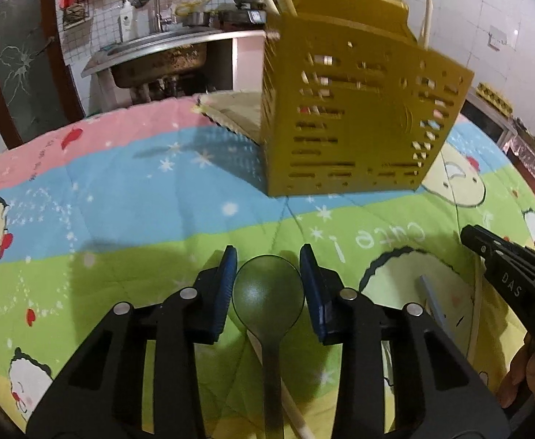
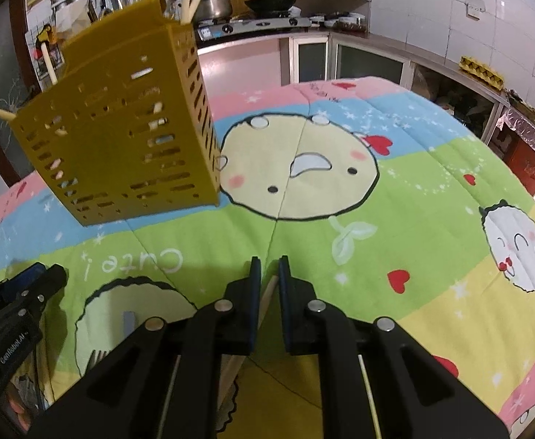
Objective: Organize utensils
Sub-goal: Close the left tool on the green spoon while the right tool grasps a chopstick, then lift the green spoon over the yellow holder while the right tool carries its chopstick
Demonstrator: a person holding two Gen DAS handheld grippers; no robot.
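Left wrist view: the left gripper [image 1: 268,281], spread, brackets the dark green plastic spoon [image 1: 267,294] lying on the cloth, probably to grasp it. The right gripper [image 2: 269,274] pinches a wooden chopstick [image 2: 267,298]; the yellow slotted holder [image 2: 121,135] stands ahead.

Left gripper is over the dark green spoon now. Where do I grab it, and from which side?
Grip the spoon on its narrow handle just behind the bowl, coming straight down from above. The bowl nearly fills the gap in the open left gripper, while the handle is slim and runs back along the gripper's axis, so the fingers would close across it. A pale stick lies beside the handle; avoid pinching both.
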